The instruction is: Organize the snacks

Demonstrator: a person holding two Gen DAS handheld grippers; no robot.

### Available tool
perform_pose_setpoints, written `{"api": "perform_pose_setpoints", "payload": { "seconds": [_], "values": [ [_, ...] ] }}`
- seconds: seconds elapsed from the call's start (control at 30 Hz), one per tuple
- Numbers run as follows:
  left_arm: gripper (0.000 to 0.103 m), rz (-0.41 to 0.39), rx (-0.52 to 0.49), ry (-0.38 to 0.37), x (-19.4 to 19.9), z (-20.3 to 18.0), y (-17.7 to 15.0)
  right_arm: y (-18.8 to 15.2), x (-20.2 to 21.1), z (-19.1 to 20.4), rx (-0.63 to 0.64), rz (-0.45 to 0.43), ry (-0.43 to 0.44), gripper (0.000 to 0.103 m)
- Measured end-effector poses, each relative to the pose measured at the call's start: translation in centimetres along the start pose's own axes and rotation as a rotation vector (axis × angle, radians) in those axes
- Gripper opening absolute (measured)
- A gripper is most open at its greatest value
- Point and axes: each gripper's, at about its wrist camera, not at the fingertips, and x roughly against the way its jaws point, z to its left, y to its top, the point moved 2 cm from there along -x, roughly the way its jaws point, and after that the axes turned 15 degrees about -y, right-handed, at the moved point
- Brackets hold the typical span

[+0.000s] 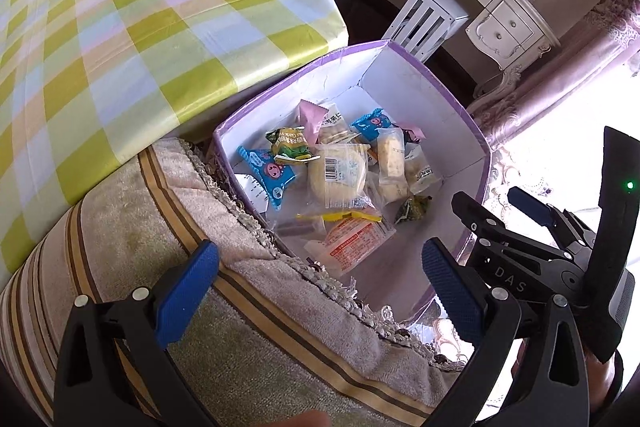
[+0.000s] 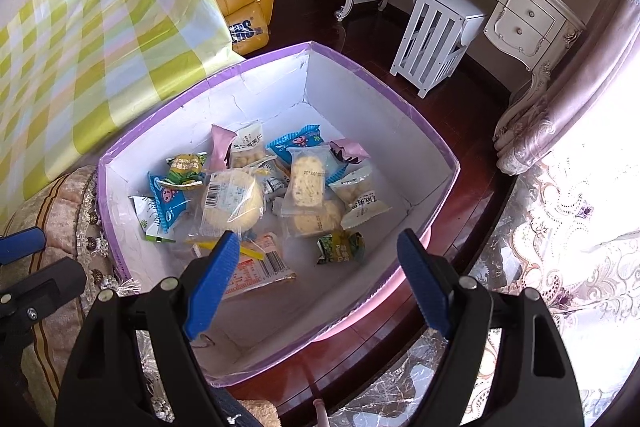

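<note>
- Right wrist view: the right gripper (image 2: pixel 316 283) hangs with jaws wide and empty over the near part of the purple-edged box (image 2: pixel 436 151), where the snack packets (image 2: pixel 234 205) lie heaped on its floor.
- The heap lies just beyond and left of its fingertips; the red-printed flat packet (image 2: pixel 256 269) sits nearest, long axis running left to right.
- The left gripper (image 1: pixel 320 281), fully spread and empty, hovers over the striped cushion (image 1: pixel 132 239), so the right seems better placed.

Glossy plastic snack wrappers (image 2: pixel 232 203), cardboard box (image 2: pixel 360 99)
</note>
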Motion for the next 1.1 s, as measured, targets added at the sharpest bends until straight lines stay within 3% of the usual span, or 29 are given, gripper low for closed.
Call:
{"api": "perform_pose_setpoints", "payload": {
  "seconds": [0.6,0.8,0.9,0.97,1.1],
  "values": [
    [0.098,0.0,-0.001,-0.001,0.0,0.0,0.0,0.0,0.1,-0.1,-0.001,0.002,0.003,0.081],
    [0.098,-0.034,-0.037,-0.017,0.4,-0.4,-0.1,0.1,0.4,0.0,-0.007,-0.004,0.018,0.081],
    [0.098,-0.104,-0.024,-0.041,3.0,-0.3,-0.2,0.4,1.6,0.9,-0.005,-0.024,0.071,0.081],
    [0.098,-0.165,-0.004,0.003,6.0,1.0,-0.6,0.7,3.6,2.6,0.03,-0.066,0.126,0.081],
    [0.098,-0.344,0.155,0.238,13.9,6.7,-4.4,1.0,8.7,8.8,0.159,-0.156,0.31,0.081]
  ]
}}
